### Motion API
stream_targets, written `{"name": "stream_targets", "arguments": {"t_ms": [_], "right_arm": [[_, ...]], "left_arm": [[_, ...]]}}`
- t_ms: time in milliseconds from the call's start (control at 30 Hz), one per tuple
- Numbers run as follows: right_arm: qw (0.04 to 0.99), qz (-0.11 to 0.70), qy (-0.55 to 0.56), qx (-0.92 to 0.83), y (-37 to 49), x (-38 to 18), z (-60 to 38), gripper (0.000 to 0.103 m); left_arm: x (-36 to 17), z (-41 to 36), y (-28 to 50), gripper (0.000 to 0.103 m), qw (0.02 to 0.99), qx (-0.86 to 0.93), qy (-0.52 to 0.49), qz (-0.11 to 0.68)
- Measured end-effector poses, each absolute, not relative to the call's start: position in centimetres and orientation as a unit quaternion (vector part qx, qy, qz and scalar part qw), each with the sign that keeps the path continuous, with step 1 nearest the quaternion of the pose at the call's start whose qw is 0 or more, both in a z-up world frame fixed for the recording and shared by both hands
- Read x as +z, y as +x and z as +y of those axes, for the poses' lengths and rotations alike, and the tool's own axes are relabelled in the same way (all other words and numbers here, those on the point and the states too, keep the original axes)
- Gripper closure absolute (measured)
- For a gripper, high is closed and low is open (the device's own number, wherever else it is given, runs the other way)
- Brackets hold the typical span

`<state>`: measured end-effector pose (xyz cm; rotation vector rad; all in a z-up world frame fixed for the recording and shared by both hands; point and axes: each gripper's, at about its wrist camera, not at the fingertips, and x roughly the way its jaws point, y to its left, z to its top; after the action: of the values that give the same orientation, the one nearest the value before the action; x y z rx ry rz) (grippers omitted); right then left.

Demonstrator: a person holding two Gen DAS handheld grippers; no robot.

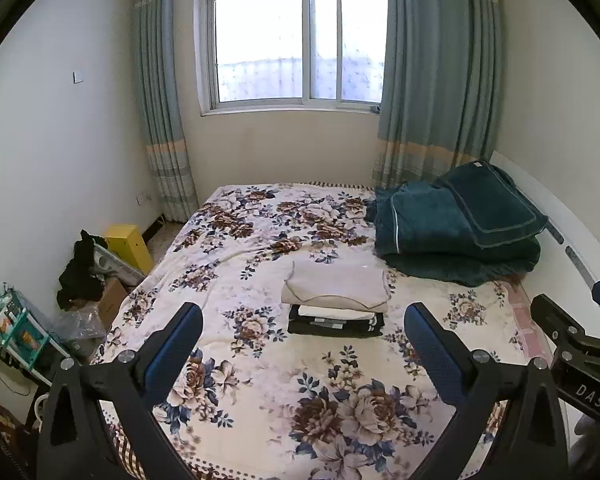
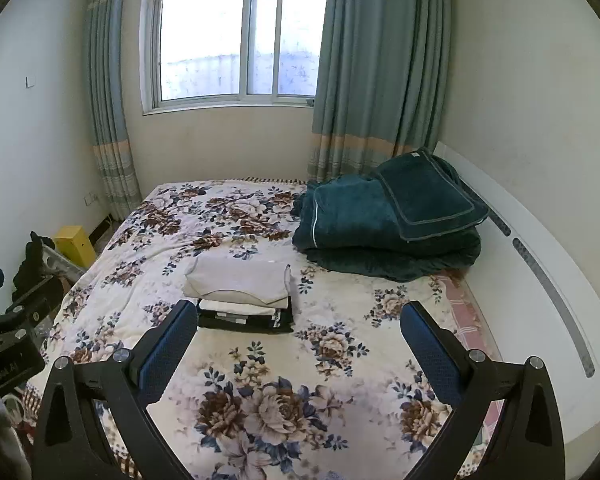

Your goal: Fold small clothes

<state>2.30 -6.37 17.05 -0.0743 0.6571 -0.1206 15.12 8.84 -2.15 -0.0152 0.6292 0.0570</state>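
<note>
Grippers first: my left gripper hangs above the bed with its blue-padded fingers spread wide and nothing between them, and my right gripper is the same, released and empty. Both hover over the near part of the floral bedspread, which covers the bed up to a white headboard along its right edge.

Beyond the fingertips, near the middle of the bed, sits one stack of folded clothes: a beige piece on top, a white one under it and black at the bottom, so three layers that I can count. From the left wrist the stack lies straight ahead between my fingers; from the right wrist it lies just past my left fingertip.

Toward the far right corner of the bed is one dark green folded quilt with a matching pillow leaning on it. Behind stands one window flanked by two teal curtains. On the floor left of the bed is a yellow box among clutter.
</note>
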Motion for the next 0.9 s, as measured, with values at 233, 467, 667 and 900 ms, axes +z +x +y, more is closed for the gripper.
{"name": "stream_targets", "arguments": {"t_ms": [233, 467, 667, 900], "right_arm": [[0.945, 0.321, -0.032, -0.053, 3.3, 17.1, -6.6, 0.000], [0.946, 0.320, -0.030, -0.048, 3.4, 17.3, -6.7, 0.000], [0.946, 0.319, -0.030, -0.046, 3.8, 17.4, -6.6, 0.000], [0.947, 0.317, -0.032, -0.045, 4.1, 17.5, -6.5, 0.000]], "left_arm": [[-1.8, 9.2, 14.8, 0.000, 0.951, 0.033, -0.008, 0.307], [-1.2, 9.3, 14.6, 0.000, 0.953, 0.033, -0.005, 0.303], [-1.0, 9.1, 14.7, 0.000, 0.954, 0.028, -0.004, 0.300], [-0.9, 8.9, 15.1, 0.000, 0.953, 0.025, -0.006, 0.301]]}}
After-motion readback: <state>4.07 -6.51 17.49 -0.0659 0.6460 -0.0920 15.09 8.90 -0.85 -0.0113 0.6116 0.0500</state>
